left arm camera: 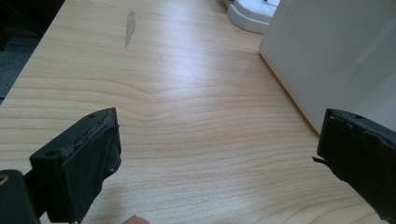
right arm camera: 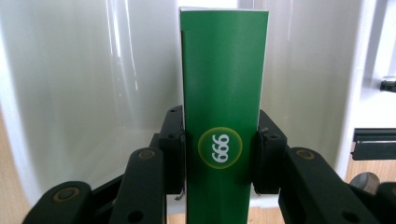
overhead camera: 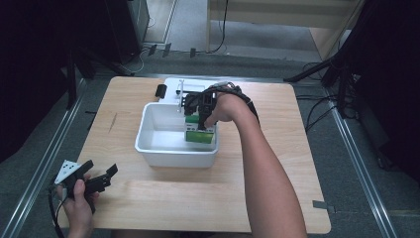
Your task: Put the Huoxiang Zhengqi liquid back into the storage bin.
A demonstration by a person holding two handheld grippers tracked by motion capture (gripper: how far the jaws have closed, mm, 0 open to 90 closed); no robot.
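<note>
One pale wooden surface point(overhead camera: 148, 198) carries a white plastic bin point(overhead camera: 163, 151), and inside it, at its right side, stands a tall green carton point(right arm camera: 224, 93) with white edges and a round yellow-ringed logo. The right gripper point(right arm camera: 219, 149) pinches that carton's sides. The left gripper point(left arm camera: 215, 154) rests spread, jaws wide apart, near the surface's front left corner.

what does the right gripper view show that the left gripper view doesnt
Right gripper view alone: the green box with its round 999 logo, clamped between the right gripper, and the glossy inside of the white bin.

Left gripper view alone: the left gripper with jaws wide apart and nothing between them, low over bare wooden table, a grey smear on the wood, and the bin's outer wall.

Both share: the white bin.
</note>
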